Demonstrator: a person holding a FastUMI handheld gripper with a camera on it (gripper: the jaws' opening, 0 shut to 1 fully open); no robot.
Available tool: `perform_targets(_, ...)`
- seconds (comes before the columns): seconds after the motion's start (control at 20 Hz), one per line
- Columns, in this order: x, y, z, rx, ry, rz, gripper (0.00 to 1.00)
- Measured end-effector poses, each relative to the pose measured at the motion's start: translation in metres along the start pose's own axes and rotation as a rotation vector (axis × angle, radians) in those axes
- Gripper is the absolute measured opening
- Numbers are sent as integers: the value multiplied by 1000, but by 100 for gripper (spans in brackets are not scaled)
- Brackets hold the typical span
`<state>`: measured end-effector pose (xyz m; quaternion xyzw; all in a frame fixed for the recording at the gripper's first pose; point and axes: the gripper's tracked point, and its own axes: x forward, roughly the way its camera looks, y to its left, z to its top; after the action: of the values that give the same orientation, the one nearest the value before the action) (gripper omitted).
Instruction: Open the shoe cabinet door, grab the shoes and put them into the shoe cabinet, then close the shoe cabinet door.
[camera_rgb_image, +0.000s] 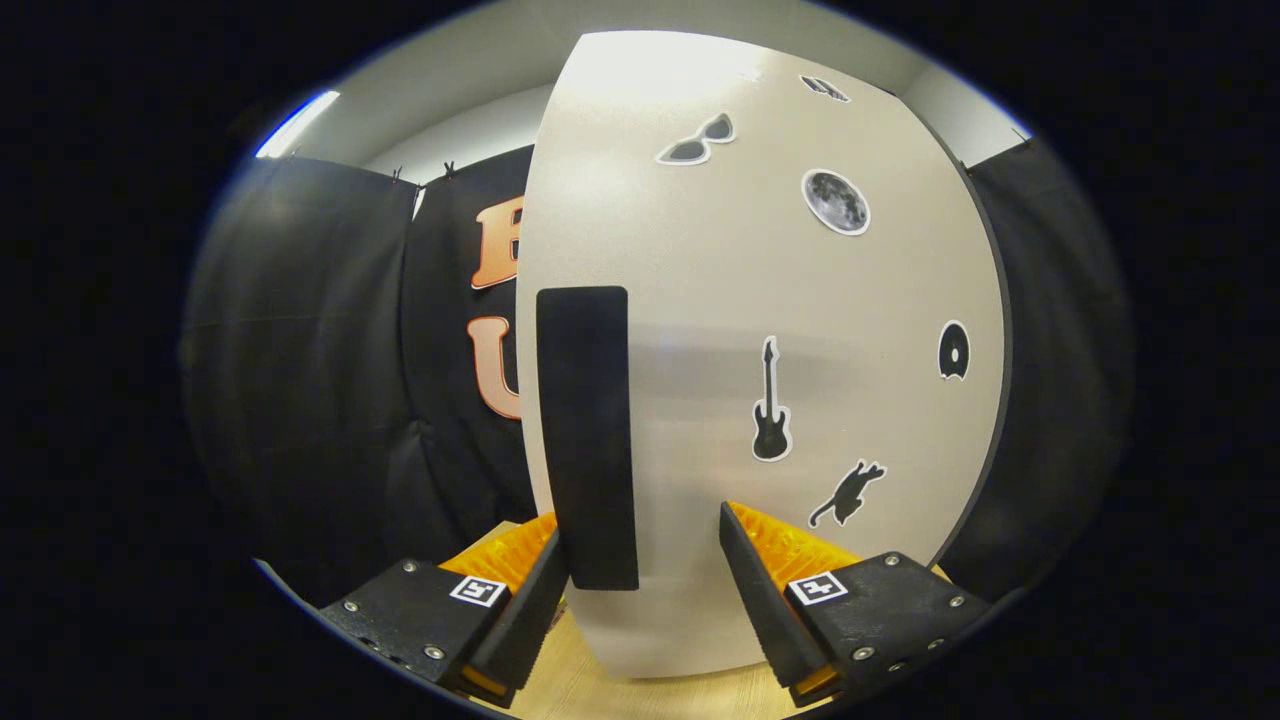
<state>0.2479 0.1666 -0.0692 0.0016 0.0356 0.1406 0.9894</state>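
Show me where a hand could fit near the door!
Free: the gap beside the white cabinet door, between its edge with the tall black handle and the black cloth wall. Also a bare strip of light wooden surface below the door. Crowded: the open gripper sits right at the door, its fingers either side of the handle.

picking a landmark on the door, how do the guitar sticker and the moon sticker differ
The guitar sticker is a tall, narrow black silhouette low on the cabinet door, just beyond the open gripper. The moon sticker is round, grey and mottled, higher up. Both have white outlines.
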Motion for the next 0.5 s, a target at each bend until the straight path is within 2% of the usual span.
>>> perform_targets(0.5,15,-2,-5,-17,-25,-95,90)
